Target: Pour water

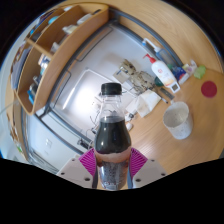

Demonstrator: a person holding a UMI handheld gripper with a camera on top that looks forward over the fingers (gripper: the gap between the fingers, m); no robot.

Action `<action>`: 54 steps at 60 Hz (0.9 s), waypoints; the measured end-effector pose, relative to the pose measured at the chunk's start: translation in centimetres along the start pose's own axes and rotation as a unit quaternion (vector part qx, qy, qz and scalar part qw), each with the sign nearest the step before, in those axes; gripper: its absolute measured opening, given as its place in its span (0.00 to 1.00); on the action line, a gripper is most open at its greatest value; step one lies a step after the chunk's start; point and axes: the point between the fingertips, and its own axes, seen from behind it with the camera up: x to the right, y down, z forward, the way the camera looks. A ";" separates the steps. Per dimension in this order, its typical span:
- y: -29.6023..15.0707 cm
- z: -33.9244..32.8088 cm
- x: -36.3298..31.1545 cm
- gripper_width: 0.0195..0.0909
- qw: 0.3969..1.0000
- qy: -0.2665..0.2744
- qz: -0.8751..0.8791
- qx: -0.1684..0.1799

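Observation:
A clear plastic bottle [111, 135] with a black cap and dark liquid in it stands upright between my fingers, high above the table. My gripper [111, 162] is shut on the bottle: the two magenta pads [88, 161] press on its lower body from both sides. A white cup [178, 121] stands on the wooden table to the right of the bottle and beyond my fingers. The bottle's base is hidden.
A wooden table [160, 140] spreads to the right. A red round object [208, 88] lies further right, with a cluttered group of small items [150, 78] behind the cup. A wooden shelf unit [55, 45] and grey floor [75, 95] lie to the left.

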 end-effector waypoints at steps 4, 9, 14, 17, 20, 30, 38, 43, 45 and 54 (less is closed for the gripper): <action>-1.1 0.9 -0.3 0.29 0.995 -0.008 0.103 0.016; -2.7 1.6 -0.6 0.29 0.973 -0.020 0.226 0.043; -4.1 2.3 0.0 0.29 0.951 -0.027 0.301 0.068; -4.6 2.5 0.0 0.29 0.941 -0.026 0.330 0.070; -4.9 3.0 0.4 0.29 0.931 -0.027 0.357 0.070; -5.9 3.9 1.9 0.29 0.889 -0.032 0.450 0.082; -5.9 4.1 3.0 0.29 0.852 -0.034 0.515 0.083; -5.3 4.4 3.4 0.29 0.851 -0.024 0.520 0.073; -5.0 4.5 3.2 0.29 0.852 -0.024 0.519 0.066; -5.1 4.2 3.0 0.29 0.869 -0.018 0.491 0.062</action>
